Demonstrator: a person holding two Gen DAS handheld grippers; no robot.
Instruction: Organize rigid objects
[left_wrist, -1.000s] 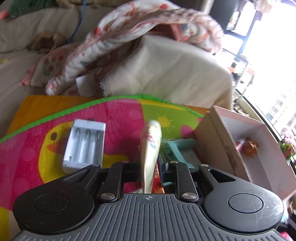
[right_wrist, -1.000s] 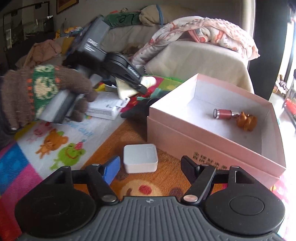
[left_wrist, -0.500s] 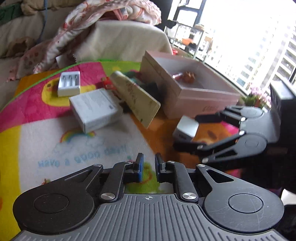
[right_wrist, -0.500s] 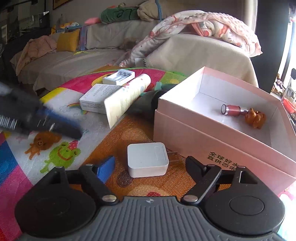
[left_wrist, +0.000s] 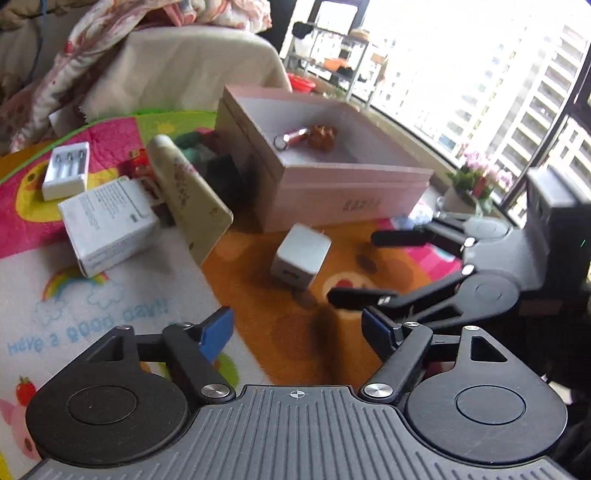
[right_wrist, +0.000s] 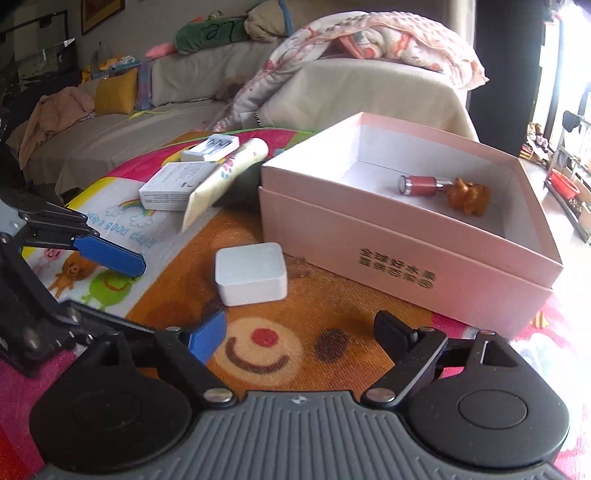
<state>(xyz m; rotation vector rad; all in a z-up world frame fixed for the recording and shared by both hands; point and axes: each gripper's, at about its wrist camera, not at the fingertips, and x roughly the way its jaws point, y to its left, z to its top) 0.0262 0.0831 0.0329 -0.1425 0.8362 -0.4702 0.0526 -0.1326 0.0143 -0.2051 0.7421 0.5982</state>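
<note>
A white plug adapter (right_wrist: 252, 274) lies on the play mat just ahead of my open, empty right gripper (right_wrist: 299, 332); it also shows in the left wrist view (left_wrist: 301, 257). My left gripper (left_wrist: 297, 332) is open and empty, low over the mat to the adapter's left. A pink open box (right_wrist: 406, 236) holds a red lipstick (right_wrist: 419, 184) and a brown figurine (right_wrist: 467, 194). A cream tube (left_wrist: 188, 192), a white carton (left_wrist: 109, 225) and a white battery case (left_wrist: 66, 170) lie left of the box.
The colourful play mat (right_wrist: 332, 332) covers the surface. A sofa with a floral blanket (right_wrist: 369, 40) stands behind. A window and a plant (left_wrist: 476, 177) are to the right. The right gripper (left_wrist: 351, 269) shows in the left wrist view.
My left gripper let go of the cream tube, drew back from it and opened wide. The right gripper edged closer to the adapter and stays open.
</note>
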